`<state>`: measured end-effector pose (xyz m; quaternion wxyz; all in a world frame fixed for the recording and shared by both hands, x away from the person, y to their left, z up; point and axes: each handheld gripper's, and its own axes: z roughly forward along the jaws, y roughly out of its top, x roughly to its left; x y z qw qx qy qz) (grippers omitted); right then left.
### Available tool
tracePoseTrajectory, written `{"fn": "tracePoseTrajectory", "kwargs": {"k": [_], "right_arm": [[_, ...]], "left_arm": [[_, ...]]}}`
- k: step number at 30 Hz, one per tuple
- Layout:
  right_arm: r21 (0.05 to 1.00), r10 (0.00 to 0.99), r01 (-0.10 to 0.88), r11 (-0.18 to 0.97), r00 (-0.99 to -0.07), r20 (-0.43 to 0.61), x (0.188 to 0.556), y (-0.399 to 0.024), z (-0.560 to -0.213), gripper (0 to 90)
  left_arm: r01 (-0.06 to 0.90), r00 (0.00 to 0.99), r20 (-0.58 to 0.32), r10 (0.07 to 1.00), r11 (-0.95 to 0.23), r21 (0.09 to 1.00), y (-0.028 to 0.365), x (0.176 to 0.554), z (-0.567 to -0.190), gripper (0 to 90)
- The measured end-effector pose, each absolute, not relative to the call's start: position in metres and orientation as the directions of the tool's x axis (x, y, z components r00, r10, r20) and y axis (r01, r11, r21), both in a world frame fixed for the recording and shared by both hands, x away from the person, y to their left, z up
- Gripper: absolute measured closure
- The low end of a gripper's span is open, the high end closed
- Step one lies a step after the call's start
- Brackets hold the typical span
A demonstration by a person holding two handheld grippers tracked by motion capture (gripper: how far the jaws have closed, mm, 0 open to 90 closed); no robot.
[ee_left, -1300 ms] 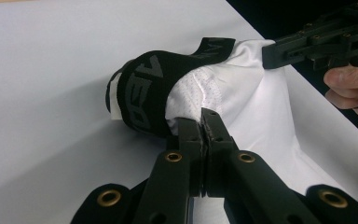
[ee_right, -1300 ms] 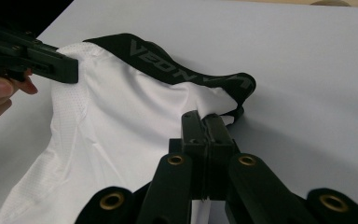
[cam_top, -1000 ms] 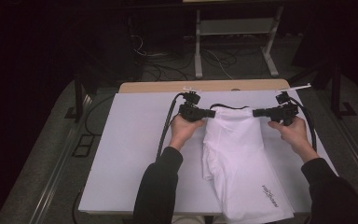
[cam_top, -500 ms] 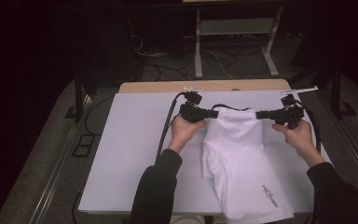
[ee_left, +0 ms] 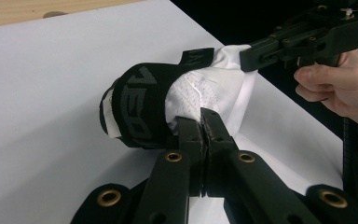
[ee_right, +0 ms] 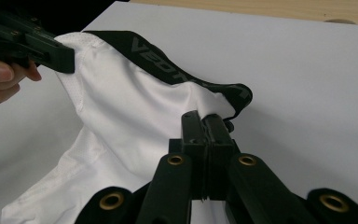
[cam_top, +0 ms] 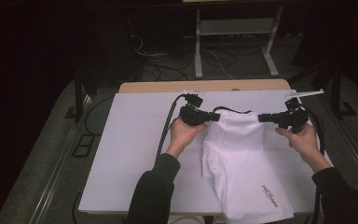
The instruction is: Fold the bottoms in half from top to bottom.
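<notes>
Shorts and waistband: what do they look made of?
Shorts: thin white sports knit, probably synthetic; the left gripper view shows tiny mesh holes, and it drapes in soft folds. Waistband: black woven elastic, matte, with grey lettering. Both grippers, left and right, pinch it easily, so it seems limp.

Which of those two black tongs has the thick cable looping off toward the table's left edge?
The left tongs, pinching the white shorts at the waistband's left end. The right tongs grip the other end, their cable running along the person's right arm.
</notes>
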<state>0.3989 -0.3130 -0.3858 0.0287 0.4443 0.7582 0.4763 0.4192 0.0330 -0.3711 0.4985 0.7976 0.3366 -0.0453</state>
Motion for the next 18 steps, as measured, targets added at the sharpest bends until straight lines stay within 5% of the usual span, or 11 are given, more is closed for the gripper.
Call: {"fn": "tracePoseTrajectory", "kwargs": {"k": [18], "right_arm": [[0.747,0.686,0.646,0.154,-0.614,0.39,0.38,-0.316,-0.388,87.9]], "left_arm": [[0.559,0.797,-0.399,0.454,-0.303,0.772,0.032,0.396,-0.369,86.9]]}}
